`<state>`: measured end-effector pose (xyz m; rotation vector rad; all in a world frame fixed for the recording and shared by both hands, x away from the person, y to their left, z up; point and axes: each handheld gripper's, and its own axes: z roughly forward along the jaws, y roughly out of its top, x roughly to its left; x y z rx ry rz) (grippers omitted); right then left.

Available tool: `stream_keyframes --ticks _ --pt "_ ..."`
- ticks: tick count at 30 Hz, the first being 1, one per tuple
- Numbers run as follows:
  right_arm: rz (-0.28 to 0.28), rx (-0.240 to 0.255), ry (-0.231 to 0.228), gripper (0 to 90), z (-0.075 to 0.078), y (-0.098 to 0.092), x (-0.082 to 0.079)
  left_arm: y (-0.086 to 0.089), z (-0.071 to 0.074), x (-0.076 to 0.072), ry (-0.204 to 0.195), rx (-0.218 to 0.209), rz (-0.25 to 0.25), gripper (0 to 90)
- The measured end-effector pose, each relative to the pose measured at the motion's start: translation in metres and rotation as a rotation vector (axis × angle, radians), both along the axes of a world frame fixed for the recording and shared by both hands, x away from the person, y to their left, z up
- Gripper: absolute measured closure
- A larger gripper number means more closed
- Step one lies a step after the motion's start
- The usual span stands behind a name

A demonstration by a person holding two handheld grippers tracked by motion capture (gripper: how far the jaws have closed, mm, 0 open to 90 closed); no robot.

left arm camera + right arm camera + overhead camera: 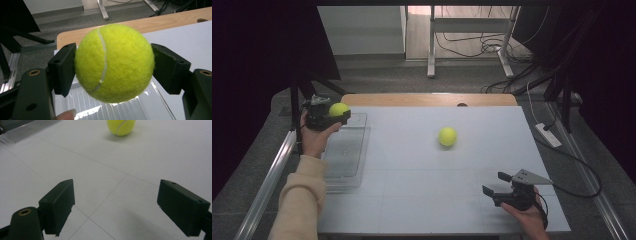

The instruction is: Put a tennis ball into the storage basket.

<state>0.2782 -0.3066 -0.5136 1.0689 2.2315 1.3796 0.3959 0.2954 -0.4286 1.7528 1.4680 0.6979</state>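
The left hand-held gripper (333,116) clamps a fuzzy yellow-green tennis ball (114,62), seemingly above the clear plastic tray (346,155); the right hand-held gripper (123,205) rests wide open, empty, on the white worktop (412,165)

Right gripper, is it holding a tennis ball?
No, the right gripper has its jaws wide apart over the bare table, and the loose ball lies well ahead of it.
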Motion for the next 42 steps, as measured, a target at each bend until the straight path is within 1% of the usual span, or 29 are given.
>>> stream_keyframes --ticks 10,13,20,24,30,38,42 --pt "0.0 -0.003 0.0 14.7 0.0 0.0 0.0 0.004 -0.003 0.001 0.021 0.008 0.003 26.6" --pt "-0.001 -0.003 0.0 14.7 0.0 0.0 0.0 0.006 -0.005 0.002 0.035 0.017 0.002 26.5" --pt "-0.001 -0.003 0.003 14.7 -0.001 0.0 0.001 0.008 -0.009 0.005 0.059 0.018 0.012 26.5" --pt "-0.001 -0.003 0.002 14.7 -0.001 0.0 0.0 0.009 -0.01 0.006 0.075 0.027 0.012 26.5" --pt "-0.002 -0.003 0.002 14.7 -0.001 0.0 0.0 0.011 -0.013 0.007 0.087 0.029 0.016 26.5" --pt "-0.001 -0.004 0.002 14.7 -0.001 0.0 0.001 0.011 -0.015 0.01 0.122 0.046 0.01 26.5" --pt "-0.002 -0.003 0.003 14.7 -0.001 0.0 0.001 0.012 -0.019 0.012 0.143 0.049 0.014 26.5"
